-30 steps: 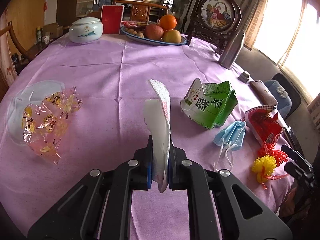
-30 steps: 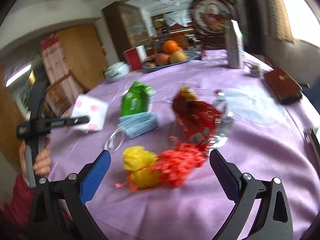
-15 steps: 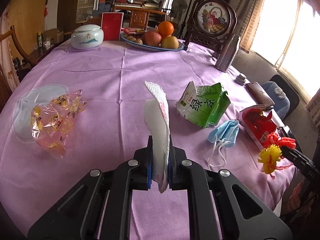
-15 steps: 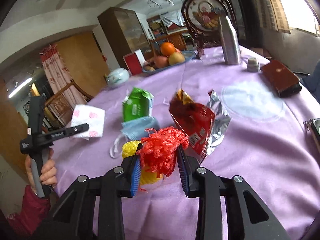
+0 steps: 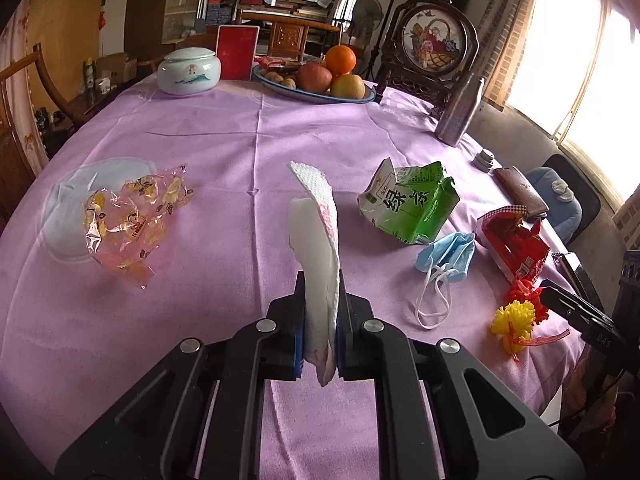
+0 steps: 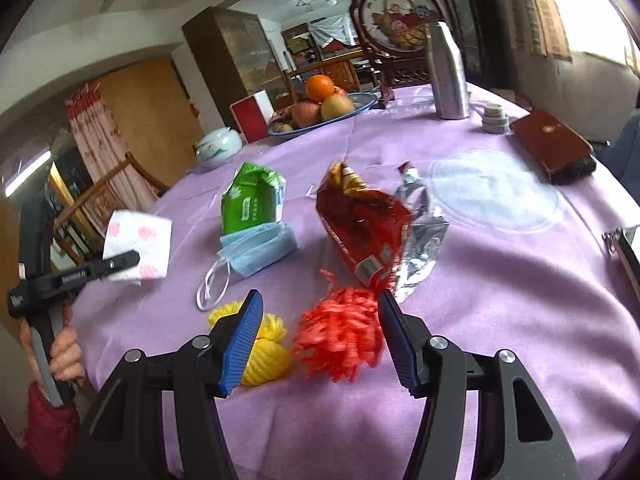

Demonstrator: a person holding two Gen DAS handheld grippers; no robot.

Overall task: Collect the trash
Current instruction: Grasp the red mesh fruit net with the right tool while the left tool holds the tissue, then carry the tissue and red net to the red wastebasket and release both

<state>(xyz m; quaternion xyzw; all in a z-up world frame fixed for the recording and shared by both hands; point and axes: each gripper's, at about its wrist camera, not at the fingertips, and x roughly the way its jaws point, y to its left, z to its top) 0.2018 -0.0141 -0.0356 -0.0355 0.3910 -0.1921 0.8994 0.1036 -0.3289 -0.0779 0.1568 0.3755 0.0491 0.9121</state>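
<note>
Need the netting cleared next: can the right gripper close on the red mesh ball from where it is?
Probably yes: the right gripper is open with the red mesh ball between its fingers, nothing blocking. The yellow mesh ball sits behind the left finger.

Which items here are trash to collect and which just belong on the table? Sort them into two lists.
Trash to collect:
white napkin, held in the left gripper
clear candy wrapper
green tea pack
blue face mask
red snack bag
red and yellow mesh nets, between the right gripper's open jaws

Just lying about:
fruit plate
white jar
metal bottle
brown wallet
</note>
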